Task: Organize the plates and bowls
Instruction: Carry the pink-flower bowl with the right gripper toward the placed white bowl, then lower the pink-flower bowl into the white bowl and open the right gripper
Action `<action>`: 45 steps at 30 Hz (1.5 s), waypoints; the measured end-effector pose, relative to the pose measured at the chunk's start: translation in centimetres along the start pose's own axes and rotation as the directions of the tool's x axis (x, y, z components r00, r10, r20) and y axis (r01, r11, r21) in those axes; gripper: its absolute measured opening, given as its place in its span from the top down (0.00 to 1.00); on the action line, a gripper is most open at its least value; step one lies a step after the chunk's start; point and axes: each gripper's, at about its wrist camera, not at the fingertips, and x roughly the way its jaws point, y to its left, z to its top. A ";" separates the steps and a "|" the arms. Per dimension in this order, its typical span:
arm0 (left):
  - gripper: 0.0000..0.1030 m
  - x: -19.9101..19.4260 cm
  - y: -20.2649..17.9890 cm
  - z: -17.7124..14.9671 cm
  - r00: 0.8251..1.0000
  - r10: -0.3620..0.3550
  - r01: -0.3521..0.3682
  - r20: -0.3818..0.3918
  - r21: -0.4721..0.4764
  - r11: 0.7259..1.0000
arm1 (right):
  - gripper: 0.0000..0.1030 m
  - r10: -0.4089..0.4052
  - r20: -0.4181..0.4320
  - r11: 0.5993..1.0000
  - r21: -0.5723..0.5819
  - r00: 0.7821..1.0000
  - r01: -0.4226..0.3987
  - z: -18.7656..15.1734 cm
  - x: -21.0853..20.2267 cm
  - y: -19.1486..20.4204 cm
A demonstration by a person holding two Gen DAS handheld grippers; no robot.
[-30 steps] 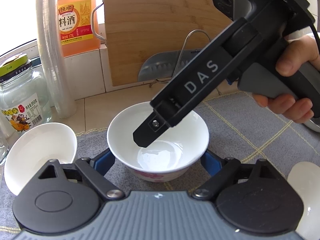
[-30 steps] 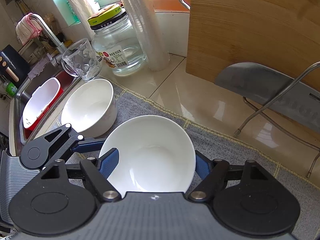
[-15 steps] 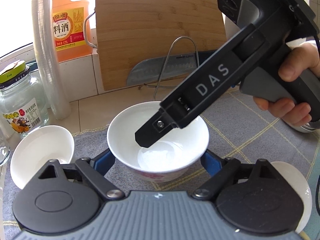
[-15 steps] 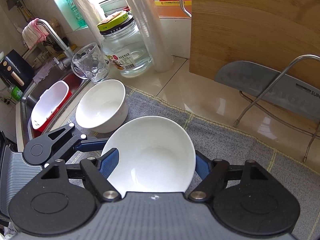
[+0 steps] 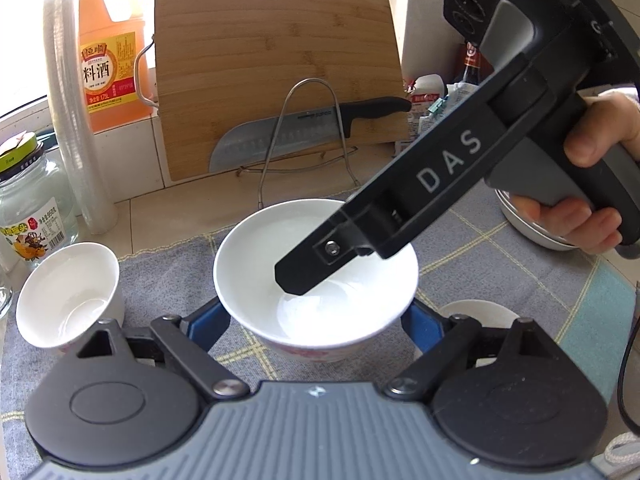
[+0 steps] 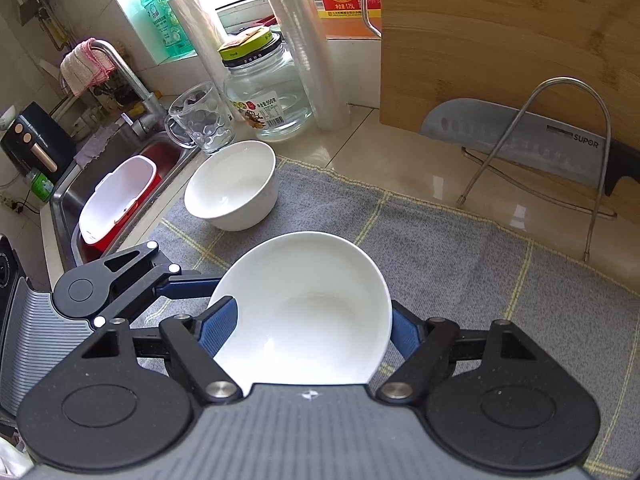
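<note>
A white bowl (image 5: 316, 276) with a pink pattern low on its wall sits between the blue pads of my left gripper (image 5: 316, 320), which is shut on it. My right gripper (image 6: 308, 328) grips the same bowl (image 6: 304, 308), its blue pads on either side. In the left wrist view one right finger (image 5: 320, 260) reaches into the bowl. The bowl is held a little above the grey cloth (image 6: 440, 248). A second white bowl (image 6: 232, 184) stands on the cloth's left part; it also shows in the left wrist view (image 5: 68, 292).
A bamboo cutting board (image 5: 276, 68), a cleaver (image 5: 288, 136) on a wire stand, a cooking wine bottle (image 5: 108, 60), a glass jar (image 6: 264, 92) and a glass mug (image 6: 200, 120) line the back. The sink (image 6: 120, 184) lies left. A white dish (image 5: 480, 312) and a metal bowl (image 5: 528, 220) sit right.
Both grippers have risen and drawn back with the bowl held between them. The second bowl and the back wall items now look farther away and more of the counter shows.
</note>
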 end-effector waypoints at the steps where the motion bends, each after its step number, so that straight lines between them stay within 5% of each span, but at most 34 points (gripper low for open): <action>1: 0.11 -0.2 -0.3 0.0 1.000 -0.001 0.001 -0.001 0.006 1.000 | 0.18 -0.001 0.002 1.000 0.002 1.000 0.001 -0.3 -0.3 0.1; 45: 0.11 -3.6 -8.2 -1.6 0.986 -0.151 0.160 -0.075 0.138 0.977 | 0.18 -0.064 0.026 0.988 0.140 0.998 0.060 -10.4 -7.4 0.4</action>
